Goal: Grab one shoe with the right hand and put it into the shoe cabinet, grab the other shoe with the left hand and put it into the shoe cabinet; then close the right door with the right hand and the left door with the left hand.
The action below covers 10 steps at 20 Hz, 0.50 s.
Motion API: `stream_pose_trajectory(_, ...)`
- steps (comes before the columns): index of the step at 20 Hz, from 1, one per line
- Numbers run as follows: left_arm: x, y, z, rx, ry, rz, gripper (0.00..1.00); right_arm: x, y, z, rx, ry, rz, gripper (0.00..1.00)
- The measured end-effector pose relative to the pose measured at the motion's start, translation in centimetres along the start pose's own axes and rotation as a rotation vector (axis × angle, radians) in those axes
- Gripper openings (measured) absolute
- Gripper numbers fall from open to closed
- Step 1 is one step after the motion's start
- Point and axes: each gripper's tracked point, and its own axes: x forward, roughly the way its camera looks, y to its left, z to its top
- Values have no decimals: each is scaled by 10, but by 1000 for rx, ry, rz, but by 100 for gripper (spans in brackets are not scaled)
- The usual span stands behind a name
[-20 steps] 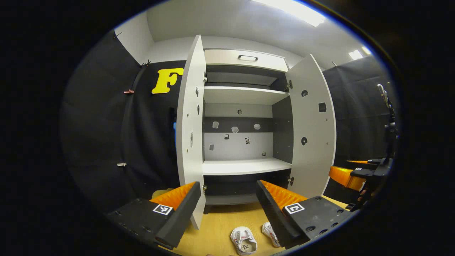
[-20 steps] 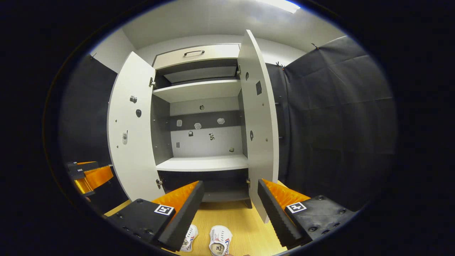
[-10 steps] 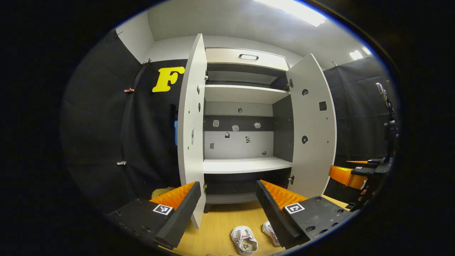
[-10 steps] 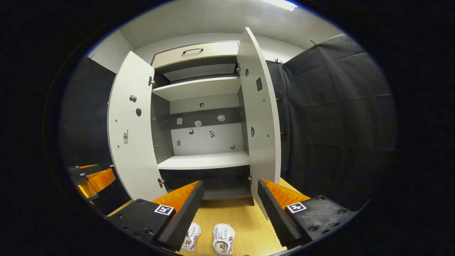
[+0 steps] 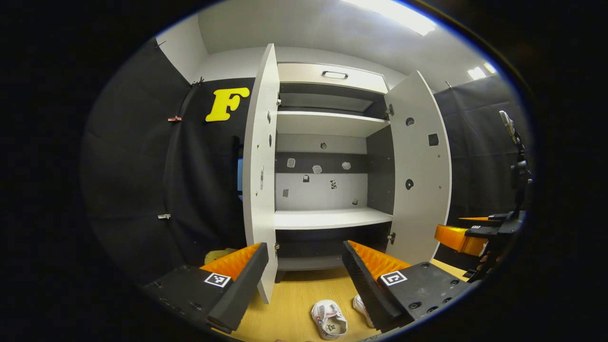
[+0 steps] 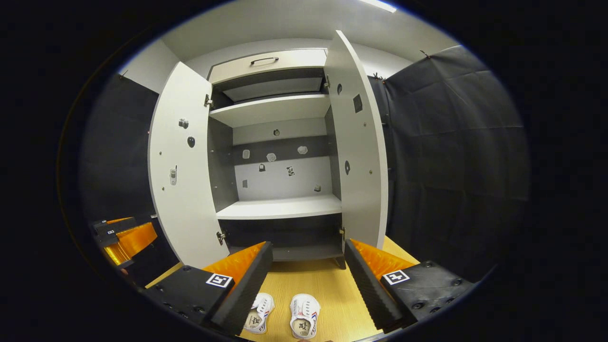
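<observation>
Two small white shoes lie side by side on the wooden floor in front of the shoe cabinet (image 5: 327,218): one shoe (image 5: 328,319) and its pair (image 5: 359,306) in the left gripper view, and the same shoes (image 6: 305,322) (image 6: 260,318) in the right gripper view. Both cabinet doors stand wide, the left door (image 5: 260,171) and the right door (image 5: 420,166). My left gripper (image 5: 304,285) is open above the shoes and holds nothing. My right gripper (image 6: 308,282) is open too, above the shoes; it also shows at the right edge of the left gripper view (image 5: 468,232).
The cabinet (image 6: 280,209) has a white lower shelf, an upper shelf (image 6: 270,109) and a drawer (image 6: 266,64) on top. Black cloth walls stand at both sides. The left gripper (image 6: 123,237) shows at the left in the right gripper view.
Both views have shifted slightly: the cabinet has drifted right and up, and more of the shoes and floor shows at the bottom. Both grippers stay open.
</observation>
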Motion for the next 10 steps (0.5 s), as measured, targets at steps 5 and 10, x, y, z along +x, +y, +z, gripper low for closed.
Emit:
stream_pose_trajectory(5,-3,9,-7,1,11,11,98,9,5,-20,1,63,11,99)
stream_pose_trajectory(10,-10,13,-23,4,40,10,98,18,15,-69,-10,188,38,99)
